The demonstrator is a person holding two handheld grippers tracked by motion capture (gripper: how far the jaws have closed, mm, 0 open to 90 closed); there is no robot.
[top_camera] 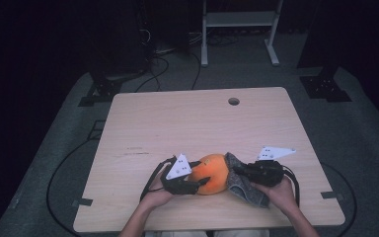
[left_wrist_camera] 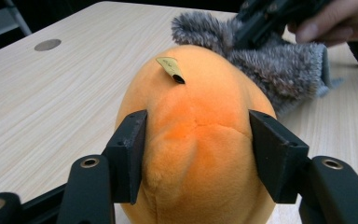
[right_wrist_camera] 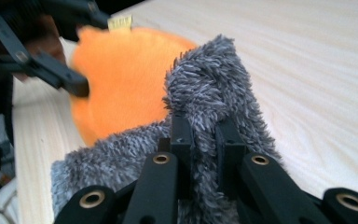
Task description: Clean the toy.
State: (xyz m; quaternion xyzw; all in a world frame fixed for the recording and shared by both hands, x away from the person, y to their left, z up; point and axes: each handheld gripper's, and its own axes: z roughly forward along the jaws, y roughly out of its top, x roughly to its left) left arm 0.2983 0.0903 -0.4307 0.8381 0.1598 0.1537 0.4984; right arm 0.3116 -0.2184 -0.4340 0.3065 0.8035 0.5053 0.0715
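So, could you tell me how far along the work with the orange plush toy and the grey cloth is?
Both grips look made: the left gripper has its jaws pressed into the orange plush toy, and the right gripper is pinching the fluffy grey cloth. In hand, the cloth lies against the toy's side on the table. Most of the toy's surface is still uncovered, so the wiping or wrapping seems barely begun.

No text can be read; the orange plush's yellow tag [left_wrist_camera: 170, 68] looks illegible
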